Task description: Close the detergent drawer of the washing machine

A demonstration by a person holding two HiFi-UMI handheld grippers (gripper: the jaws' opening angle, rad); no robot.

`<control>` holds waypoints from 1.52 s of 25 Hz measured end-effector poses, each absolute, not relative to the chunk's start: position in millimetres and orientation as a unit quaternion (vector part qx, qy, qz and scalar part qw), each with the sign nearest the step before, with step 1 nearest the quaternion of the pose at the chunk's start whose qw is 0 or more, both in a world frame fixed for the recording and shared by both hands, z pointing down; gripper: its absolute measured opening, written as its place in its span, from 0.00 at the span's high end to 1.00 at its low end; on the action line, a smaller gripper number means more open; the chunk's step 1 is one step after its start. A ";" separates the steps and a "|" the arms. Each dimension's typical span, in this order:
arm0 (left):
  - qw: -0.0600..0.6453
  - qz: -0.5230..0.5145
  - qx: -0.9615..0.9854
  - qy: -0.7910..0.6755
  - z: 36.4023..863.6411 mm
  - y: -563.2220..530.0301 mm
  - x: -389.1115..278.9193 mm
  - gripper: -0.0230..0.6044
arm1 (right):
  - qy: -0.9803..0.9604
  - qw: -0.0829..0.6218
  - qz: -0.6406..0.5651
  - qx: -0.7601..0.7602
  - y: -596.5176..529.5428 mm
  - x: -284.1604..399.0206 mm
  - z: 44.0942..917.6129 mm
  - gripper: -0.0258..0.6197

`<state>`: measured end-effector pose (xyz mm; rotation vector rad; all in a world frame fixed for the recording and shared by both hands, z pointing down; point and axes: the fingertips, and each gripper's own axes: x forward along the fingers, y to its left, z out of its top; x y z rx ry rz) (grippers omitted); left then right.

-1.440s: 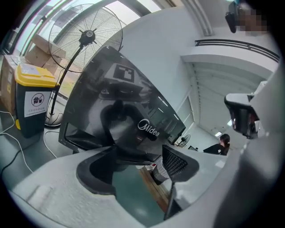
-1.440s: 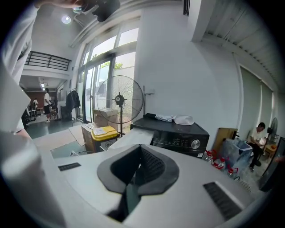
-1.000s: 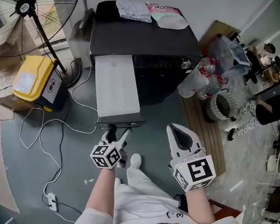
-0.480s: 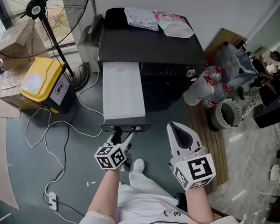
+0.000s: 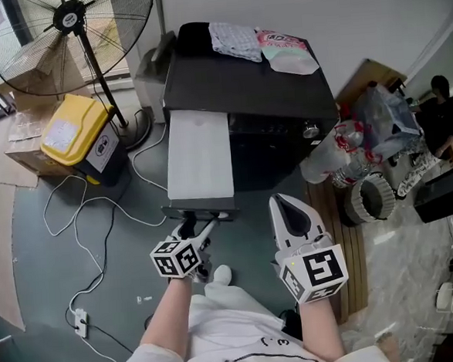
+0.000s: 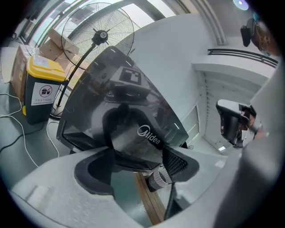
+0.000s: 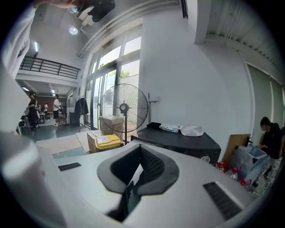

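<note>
Lower centre-left: left gripper (image 5: 195, 226), jaws spread, set against dark front of long white detergent drawer (image 5: 198, 151). Pulled far out of black washing machine (image 5: 259, 89), upper centre. Lower right: right gripper (image 5: 289, 214), clenched on nothing. Seemingly whole push left.

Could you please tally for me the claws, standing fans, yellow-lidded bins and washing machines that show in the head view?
Claws: 2, the left claw and the right claw
Standing fan: 1
Yellow-lidded bin: 1
Washing machine: 1
Total: 5
</note>
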<state>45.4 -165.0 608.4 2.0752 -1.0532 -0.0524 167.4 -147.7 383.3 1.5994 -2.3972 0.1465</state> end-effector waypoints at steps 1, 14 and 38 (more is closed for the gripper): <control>0.396 -0.021 0.819 -0.416 608.6 -164.9 45.4 0.44 | -0.826 0.126 0.049 0.547 -149.4 167.6 383.1 0.96; 0.385 -0.034 0.822 -0.418 609.0 -168.2 41.9 0.44 | -0.852 0.115 0.021 0.510 -153.1 165.2 382.2 0.96; 0.401 -0.012 0.822 -0.405 608.1 -200.3 42.4 0.44 | -0.842 0.130 0.060 0.519 -181.2 153.3 403.7 0.96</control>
